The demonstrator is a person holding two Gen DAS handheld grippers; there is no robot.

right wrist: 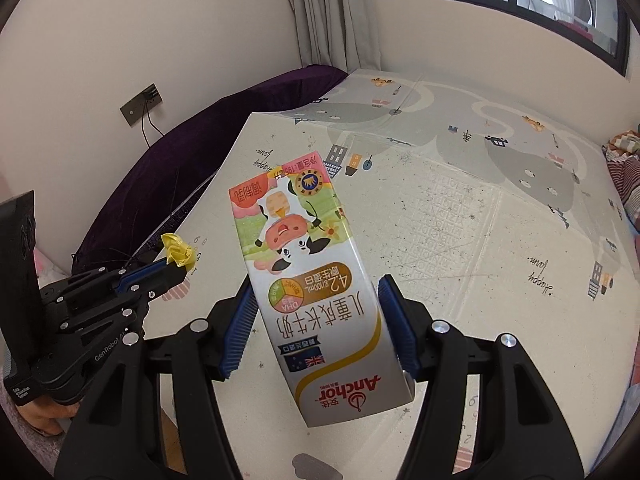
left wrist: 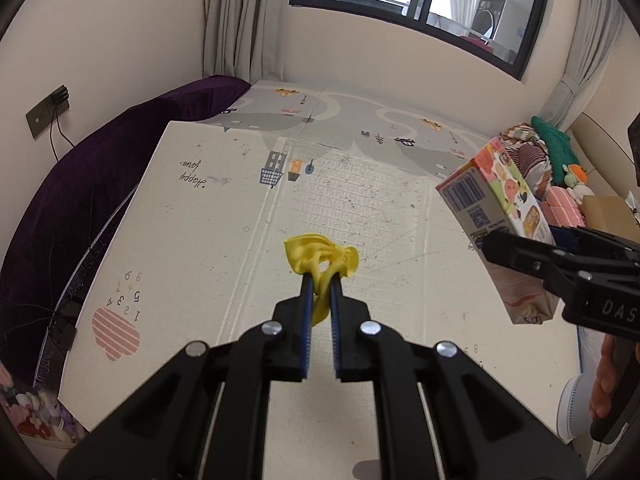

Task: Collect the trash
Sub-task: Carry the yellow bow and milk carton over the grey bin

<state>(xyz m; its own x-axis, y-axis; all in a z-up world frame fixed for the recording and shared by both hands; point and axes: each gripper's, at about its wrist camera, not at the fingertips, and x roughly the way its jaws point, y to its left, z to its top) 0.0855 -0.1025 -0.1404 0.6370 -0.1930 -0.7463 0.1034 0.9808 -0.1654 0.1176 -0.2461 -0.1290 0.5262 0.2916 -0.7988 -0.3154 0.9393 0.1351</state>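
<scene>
My left gripper (left wrist: 321, 280) is shut on a crumpled yellow wrapper (left wrist: 320, 258) and holds it above the play mat (left wrist: 192, 216). The wrapper also shows in the right wrist view (right wrist: 178, 249), at the tips of the left gripper (right wrist: 176, 266). My right gripper (right wrist: 318, 300) is shut on a milk carton (right wrist: 308, 280) with a cartoon cow, held upside down and tilted above the mat. The carton also shows in the left wrist view (left wrist: 496, 208), at the right, clamped by the right gripper (left wrist: 500, 252).
A purple cushion (left wrist: 80, 184) lies along the left wall under a socket (left wrist: 48, 114). Folded clothes and soft toys (left wrist: 544, 168) are piled at the far right. A window (left wrist: 408, 0) and curtains are at the back.
</scene>
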